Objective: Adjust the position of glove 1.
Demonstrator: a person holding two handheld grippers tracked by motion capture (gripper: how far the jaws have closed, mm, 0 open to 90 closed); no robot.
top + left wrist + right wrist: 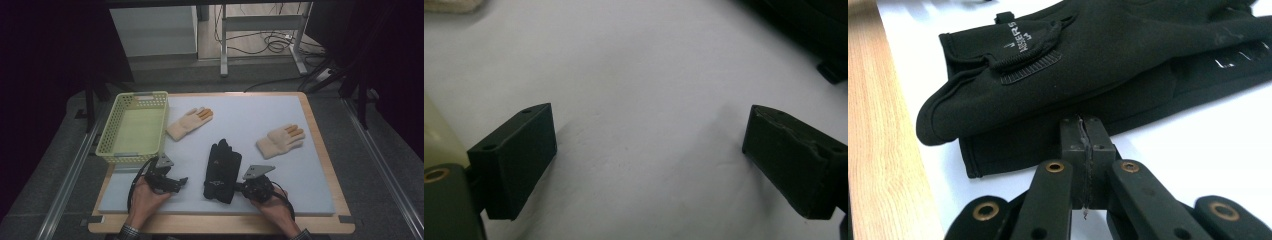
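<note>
From above, a stack of black gloves [222, 171] lies on the pale grey mat [300, 195], with a yellow basket [133, 127] to its left and two cream gloves beyond it, one [189, 123] near the basket and another [281, 140] off to the right. The right gripper view adds white lettering and a hook-and-loop strap at the black gloves' cuff. The right gripper [1087, 131] has its jaws pressed together, empty, tips just short of the cuff edge. The left gripper [649, 150], left of the black gloves, stands wide apart over bare mat, holding nothing.
</note>
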